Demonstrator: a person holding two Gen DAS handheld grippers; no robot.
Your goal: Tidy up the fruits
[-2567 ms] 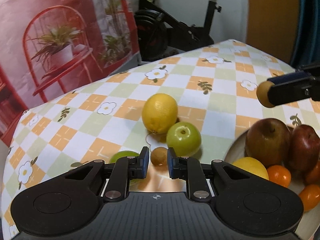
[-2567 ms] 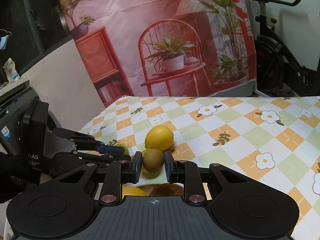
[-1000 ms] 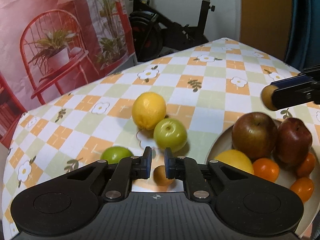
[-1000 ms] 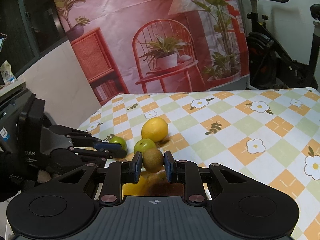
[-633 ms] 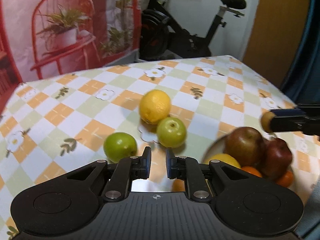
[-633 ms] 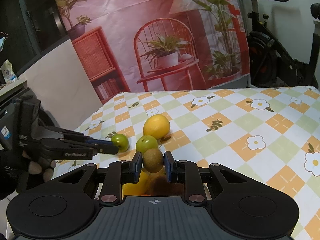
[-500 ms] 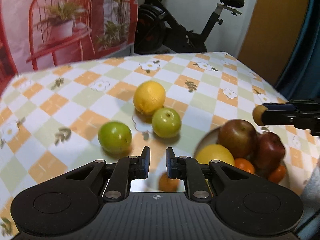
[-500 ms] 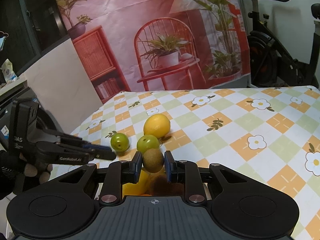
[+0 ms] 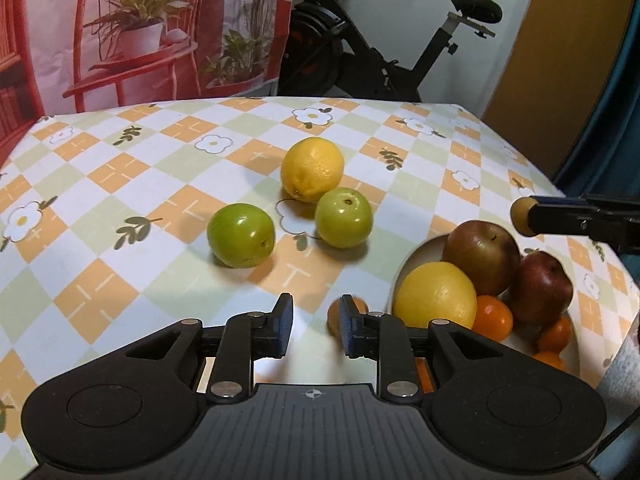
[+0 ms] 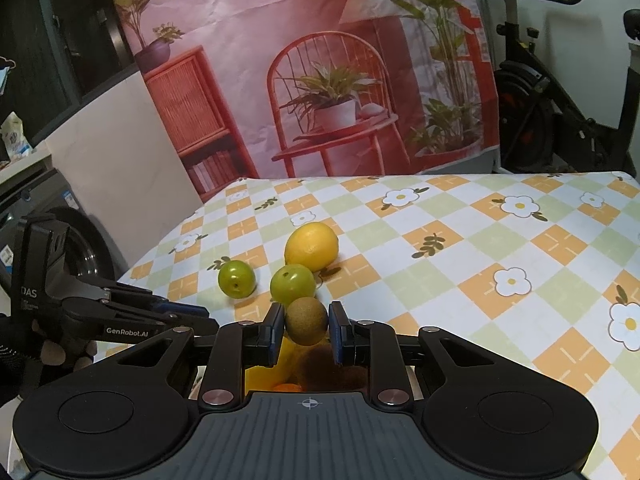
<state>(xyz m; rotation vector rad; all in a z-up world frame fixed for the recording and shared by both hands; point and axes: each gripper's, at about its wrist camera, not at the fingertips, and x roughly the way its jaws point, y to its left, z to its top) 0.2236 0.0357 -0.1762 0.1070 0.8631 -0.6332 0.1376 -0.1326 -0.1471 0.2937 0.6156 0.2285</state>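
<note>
My right gripper (image 10: 307,327) is shut on a brown kiwi (image 10: 307,321) and holds it above the white plate (image 9: 416,252) of fruit; the gripper also shows at the right edge of the left wrist view (image 9: 532,222). The plate holds two red apples (image 9: 482,256), a lemon (image 9: 436,294) and several small oranges (image 9: 494,316). My left gripper (image 9: 313,326) is open and empty above the table, with a small orange fruit (image 9: 334,314) on the cloth beside its right finger. Two green apples (image 9: 241,234) (image 9: 343,223) and a lemon (image 9: 312,169) lie on the table beyond.
The table has an orange, green and white checked cloth (image 9: 120,176). An exercise bike (image 9: 372,52) and a red printed backdrop (image 9: 140,28) stand behind it. The table's right edge lies just past the plate.
My left gripper has pulled back and swung left, away from the small brown-orange fruit it hovered over, bringing both green apples into view. The right gripper keeps holding the kiwi above the plate.
</note>
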